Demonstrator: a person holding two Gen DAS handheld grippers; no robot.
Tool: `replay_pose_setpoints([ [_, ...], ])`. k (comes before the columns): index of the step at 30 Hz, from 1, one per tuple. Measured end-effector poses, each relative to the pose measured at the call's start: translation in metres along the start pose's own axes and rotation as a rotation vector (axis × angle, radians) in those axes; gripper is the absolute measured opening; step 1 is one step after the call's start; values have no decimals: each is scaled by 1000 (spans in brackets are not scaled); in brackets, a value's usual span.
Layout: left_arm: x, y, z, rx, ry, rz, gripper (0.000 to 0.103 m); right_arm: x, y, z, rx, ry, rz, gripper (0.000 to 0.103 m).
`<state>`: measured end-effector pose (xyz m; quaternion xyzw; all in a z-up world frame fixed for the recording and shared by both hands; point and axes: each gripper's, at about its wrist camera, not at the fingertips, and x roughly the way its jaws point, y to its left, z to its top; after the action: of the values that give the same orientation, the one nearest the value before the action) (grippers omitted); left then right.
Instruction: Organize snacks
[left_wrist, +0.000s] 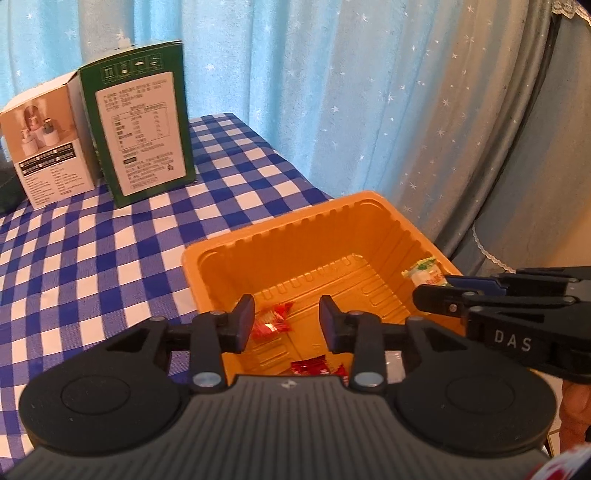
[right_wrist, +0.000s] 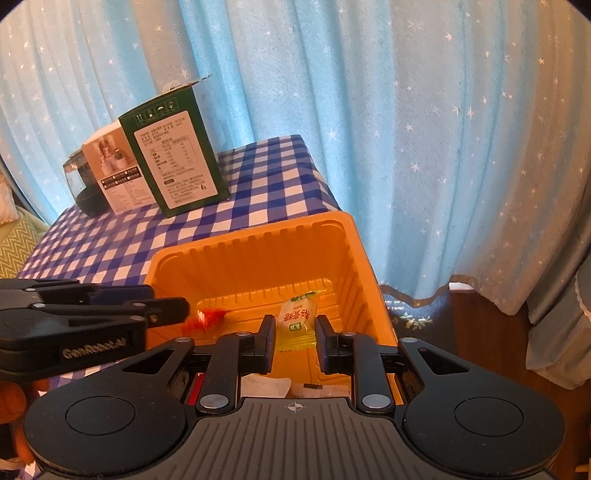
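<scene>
An orange plastic tray (left_wrist: 280, 240) (right_wrist: 258, 240) sits at the right edge of the blue checked table. Red candy packets (left_wrist: 271, 321) lie on its floor, and one shows blurred in the right wrist view (right_wrist: 207, 317). A yellow-green snack packet (right_wrist: 297, 319) (left_wrist: 424, 273) hangs in the tray between my right gripper's fingers, which stand slightly apart from it. My left gripper (left_wrist: 287, 325) is open and empty above the tray. My right gripper (right_wrist: 294, 341) is open over the tray's right side.
A green carton (left_wrist: 144, 125) (right_wrist: 177, 158) and a white product box (left_wrist: 44, 147) (right_wrist: 114, 173) stand at the table's far left. A dark appliance (right_wrist: 79, 184) stands behind them. Blue star curtains hang behind. The table's edge runs just right of the tray.
</scene>
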<state>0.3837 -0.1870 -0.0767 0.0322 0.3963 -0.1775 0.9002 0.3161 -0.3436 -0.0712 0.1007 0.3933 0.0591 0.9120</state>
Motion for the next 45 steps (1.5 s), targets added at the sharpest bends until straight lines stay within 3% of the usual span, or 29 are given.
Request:
replay_pose_setpoints([
  [20,-27,25,-8,-30,-17,40,38,5,18,15,14,-19,72,23],
  [21,-28,26,-9,-29,-16,43,38,7,17,15,29,-14,90,25],
  [24,-31,28,-13,-34,-16,48,38,6,14,15,54,-12,95,46],
  [27,-34,28,-19,-35,-15,56,41,2,11,13,63,-17,80,48],
  [30,-39,28,-26,-28,-16,81,46,-5,7,9,60,-16,59,50],
  [37,-61,27,-39,-57,-35,97,75,-28,5,-1,56,-14,26,61],
  [41,-76,27,-44,-83,-36,98,84,-46,9,-7,51,-11,28,66],
  [45,-93,27,-51,-89,-50,97,92,-65,18,-13,38,-17,19,79],
])
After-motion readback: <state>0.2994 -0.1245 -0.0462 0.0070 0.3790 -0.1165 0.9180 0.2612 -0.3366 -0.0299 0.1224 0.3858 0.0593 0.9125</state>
